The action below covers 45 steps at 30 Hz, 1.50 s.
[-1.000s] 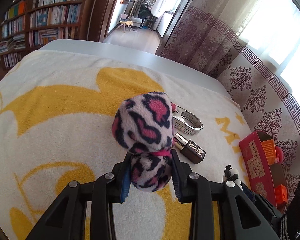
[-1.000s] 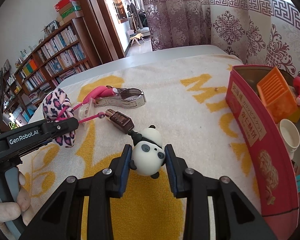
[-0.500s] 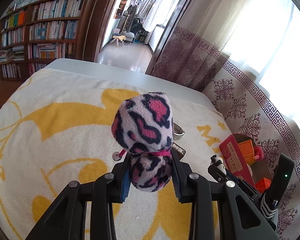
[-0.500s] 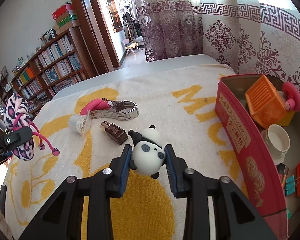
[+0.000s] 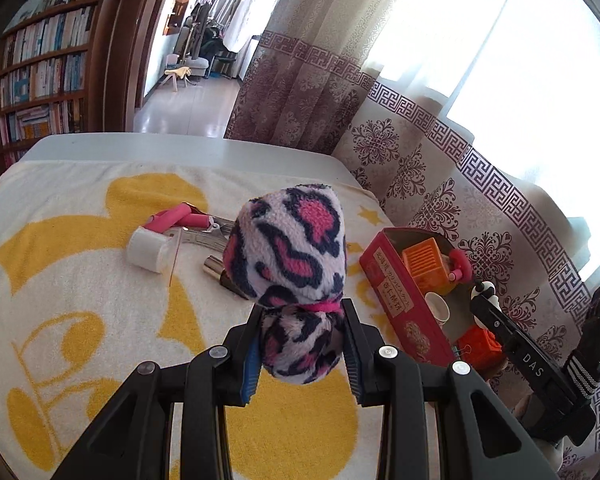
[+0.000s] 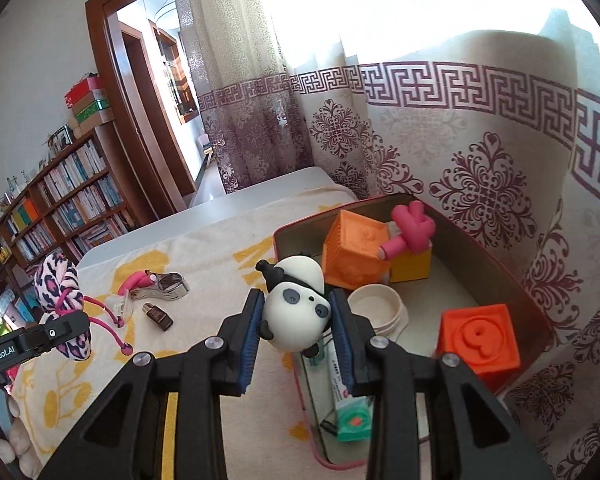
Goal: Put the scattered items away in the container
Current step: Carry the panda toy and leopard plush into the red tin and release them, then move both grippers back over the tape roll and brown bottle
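My left gripper (image 5: 300,344) is shut on a pink leopard-print plush toy (image 5: 292,256), held above the yellow-and-white towel (image 5: 80,300). My right gripper (image 6: 296,324) is shut on a panda figure (image 6: 296,308), held over the near edge of the red box (image 6: 500,264). The box also shows at the right of the left wrist view (image 5: 392,292). It holds orange cubes (image 6: 356,248), a yellow block, a pink piece, a white cup (image 6: 378,306) and a tube. On the towel lie a small brown bottle (image 6: 158,316), a metal clip with a pink handle (image 6: 156,284) and a white roll (image 5: 148,250).
The table's far edge (image 5: 180,148) is bare white. Patterned curtains (image 6: 460,152) hang close behind the box. Bookshelves (image 5: 32,92) and a doorway stand beyond the table. The plush toy's pink cords (image 6: 104,328) dangle below it.
Both grippers have lifted and moved right toward the red box. The panda has gone from over the towel to over the box's near edge. The plush toy is higher above the towel.
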Tool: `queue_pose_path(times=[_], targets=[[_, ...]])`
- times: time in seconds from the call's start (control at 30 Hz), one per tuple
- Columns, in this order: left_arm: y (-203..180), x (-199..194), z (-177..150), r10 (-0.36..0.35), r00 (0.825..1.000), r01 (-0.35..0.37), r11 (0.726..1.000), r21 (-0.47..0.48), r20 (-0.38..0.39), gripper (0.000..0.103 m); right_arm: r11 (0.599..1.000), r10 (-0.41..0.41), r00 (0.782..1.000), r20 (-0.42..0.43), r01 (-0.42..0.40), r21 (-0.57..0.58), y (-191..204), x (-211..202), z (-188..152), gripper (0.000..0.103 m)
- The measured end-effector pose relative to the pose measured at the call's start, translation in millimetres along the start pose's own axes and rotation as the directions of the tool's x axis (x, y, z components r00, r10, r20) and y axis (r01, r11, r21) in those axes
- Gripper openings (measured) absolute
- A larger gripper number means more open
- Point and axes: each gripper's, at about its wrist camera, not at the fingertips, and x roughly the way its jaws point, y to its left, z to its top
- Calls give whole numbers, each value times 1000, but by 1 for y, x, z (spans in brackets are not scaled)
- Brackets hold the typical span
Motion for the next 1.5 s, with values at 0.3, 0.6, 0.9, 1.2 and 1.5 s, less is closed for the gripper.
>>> queue_pose_path(times=[0.3, 0.6, 0.9, 1.2, 1.5], targets=[[-54, 20, 3, -59, 997, 62, 995, 83, -40, 36, 999, -36, 999, 18, 36, 6, -36, -24, -15, 54], [-113, 47, 2, -120, 989, 134, 976, 174, -88, 36, 998, -64, 996, 62, 63, 17, -53, -42, -25, 56], [-159, 80, 0, -184, 969, 219, 950, 223, -165, 43, 990, -121, 989, 86, 115, 80, -76, -50, -26, 59], [-143, 84, 0, -162, 972, 192, 965, 181, -171, 59, 986, -138, 987, 82, 129, 106, -80, -48, -28, 62], [-87, 67, 4, -94, 987, 107, 990, 94, -131, 59, 995, -87, 993, 84, 82, 61, -49, -47, -27, 62]])
